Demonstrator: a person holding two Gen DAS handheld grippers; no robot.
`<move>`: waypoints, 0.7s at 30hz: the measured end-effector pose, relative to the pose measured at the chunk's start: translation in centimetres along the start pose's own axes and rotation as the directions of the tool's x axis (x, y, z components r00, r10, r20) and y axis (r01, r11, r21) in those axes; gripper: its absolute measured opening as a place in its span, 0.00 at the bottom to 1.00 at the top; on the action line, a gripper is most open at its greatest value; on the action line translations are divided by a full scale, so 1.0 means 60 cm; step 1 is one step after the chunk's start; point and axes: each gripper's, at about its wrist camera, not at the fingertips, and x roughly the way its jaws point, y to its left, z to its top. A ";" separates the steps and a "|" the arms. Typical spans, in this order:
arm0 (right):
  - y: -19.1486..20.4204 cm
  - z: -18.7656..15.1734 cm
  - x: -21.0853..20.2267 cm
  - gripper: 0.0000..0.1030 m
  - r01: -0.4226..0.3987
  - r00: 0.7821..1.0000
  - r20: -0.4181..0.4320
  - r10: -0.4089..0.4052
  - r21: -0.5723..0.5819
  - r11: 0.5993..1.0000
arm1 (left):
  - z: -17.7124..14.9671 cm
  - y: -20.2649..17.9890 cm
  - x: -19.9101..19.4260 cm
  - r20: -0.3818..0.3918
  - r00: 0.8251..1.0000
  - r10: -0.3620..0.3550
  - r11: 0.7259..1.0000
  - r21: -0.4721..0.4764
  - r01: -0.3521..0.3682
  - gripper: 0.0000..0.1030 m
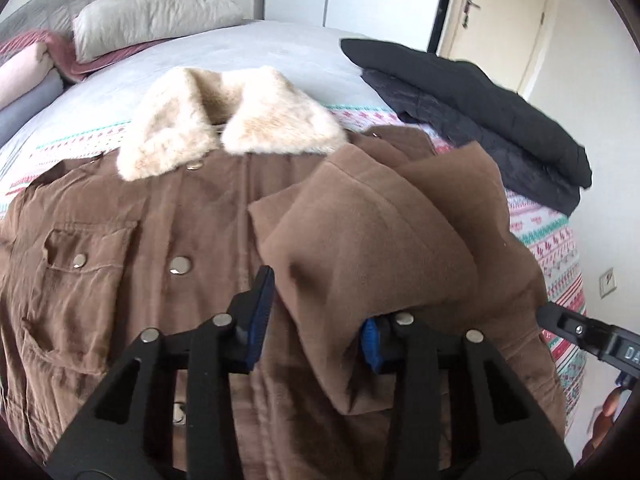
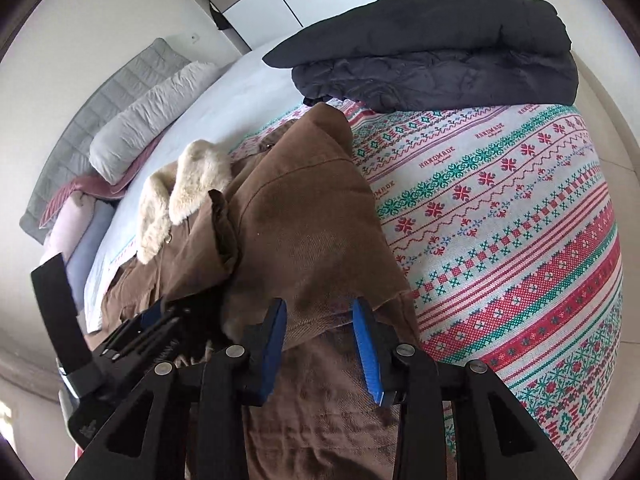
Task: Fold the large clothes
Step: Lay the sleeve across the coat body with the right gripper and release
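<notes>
The bed (image 1: 256, 52), under a patterned coverlet (image 2: 500, 216), carries everything here: a brown coat (image 1: 120, 240) lies spread front-up across it with its cream fur collar (image 1: 224, 120) toward the pillow (image 1: 152, 20), and a folded black jacket (image 2: 432, 56) sits apart at the far right corner. The coat's right sleeve (image 1: 372, 232) is doubled over onto the chest, so the step in hand looks like laying that sleeve flat before the body is folded. The left tongs (image 1: 316, 320) stand wide apart; the sleeve cloth drapes over the right-hand pad and hides it in part, and nothing seems pinched. The right tongs (image 2: 324, 340) are likewise spread, hovering at the sleeve's lower edge with cloth between the pads but no bite visible. To do this well, I would judge the sleeve should be smoothed straight down the coat's side, its cuff kept inside the outline, and the hump near the shoulder pressed out first. The thick cloth may spring back, so each crease wants a firm press, clear of the small metal snap (image 1: 180, 266).
</notes>
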 end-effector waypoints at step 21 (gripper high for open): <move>-0.066 0.071 0.014 0.55 -0.196 0.979 -0.012 0.205 0.245 0.949 | 0.008 0.222 0.078 -0.186 0.958 -0.220 0.970 -0.150 0.193 0.29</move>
